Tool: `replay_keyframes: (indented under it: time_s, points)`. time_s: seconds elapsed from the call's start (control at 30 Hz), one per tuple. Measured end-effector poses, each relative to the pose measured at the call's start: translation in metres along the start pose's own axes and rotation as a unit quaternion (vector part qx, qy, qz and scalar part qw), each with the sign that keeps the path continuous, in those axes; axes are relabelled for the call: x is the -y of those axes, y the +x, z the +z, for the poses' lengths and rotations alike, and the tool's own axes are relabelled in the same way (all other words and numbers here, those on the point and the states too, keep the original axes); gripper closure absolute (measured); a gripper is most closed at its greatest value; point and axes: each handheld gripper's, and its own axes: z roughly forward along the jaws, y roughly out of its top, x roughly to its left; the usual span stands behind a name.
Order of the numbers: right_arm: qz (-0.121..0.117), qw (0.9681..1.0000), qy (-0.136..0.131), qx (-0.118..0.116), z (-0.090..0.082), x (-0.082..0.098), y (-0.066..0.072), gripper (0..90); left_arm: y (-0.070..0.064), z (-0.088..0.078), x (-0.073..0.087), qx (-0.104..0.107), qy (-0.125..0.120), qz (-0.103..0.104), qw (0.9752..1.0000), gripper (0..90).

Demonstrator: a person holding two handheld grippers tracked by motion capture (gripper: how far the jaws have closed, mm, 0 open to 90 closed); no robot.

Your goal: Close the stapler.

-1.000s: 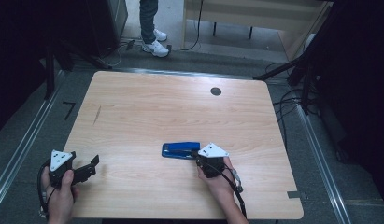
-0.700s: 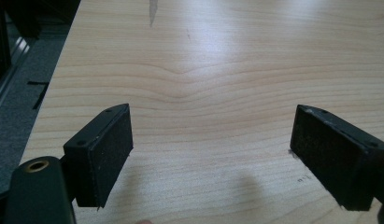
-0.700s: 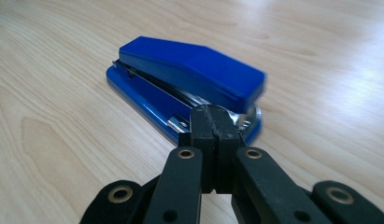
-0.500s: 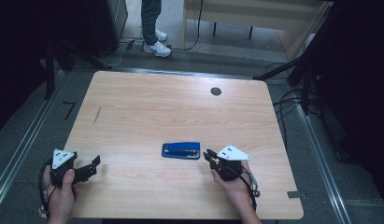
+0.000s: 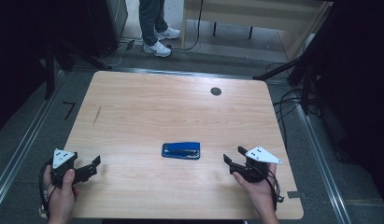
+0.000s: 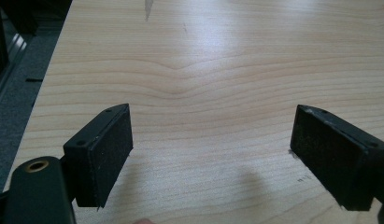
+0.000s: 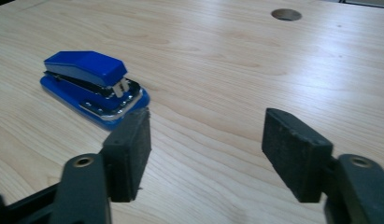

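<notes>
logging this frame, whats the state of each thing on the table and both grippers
stapler: closed, lying flat on its base, touched by neither gripper
right gripper: jaws have just been opening, nothing between them, clear of the stapler
left gripper: open, nothing between its jaws, near the table's left edge
table: bare wood, round hole near the far edge

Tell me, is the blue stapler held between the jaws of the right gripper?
No, the blue stapler lies on the table apart from the right gripper, whose jaws stand open with nothing between them.
</notes>
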Motion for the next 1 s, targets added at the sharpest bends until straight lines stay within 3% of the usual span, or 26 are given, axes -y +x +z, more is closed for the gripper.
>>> replay_keyframes:
  time_s: [0.2, 0.53, 0.83, 1.0]
  points:
    - [0.005, 1.0, -0.001, 0.005, -0.01, 0.005, -0.011, 18.0, 0.0, 0.0, 0.0, 0.003, 0.001, -0.001, 1.0, 13.4]
    - [0.014, 0.9993, 0.013, 0.034, -0.031, 0.019, -0.032, 0.0, 0.0, 0.0, 0.0, 0.005, 0.002, -0.002, 1.0, 13.4]
    - [0.031, 0.9977, 0.018, 0.058, -0.051, 0.038, -0.055, 0.0, 0.0, 0.0, 0.0, 0.004, 0.005, 0.0, 1.0, 13.4]
    - [0.047, 0.9953, 0.025, 0.081, -0.064, 0.054, -0.069, 0.0, 0.0, 0.001, 0.0, 0.004, 0.008, -0.001, 1.0, 13.4]
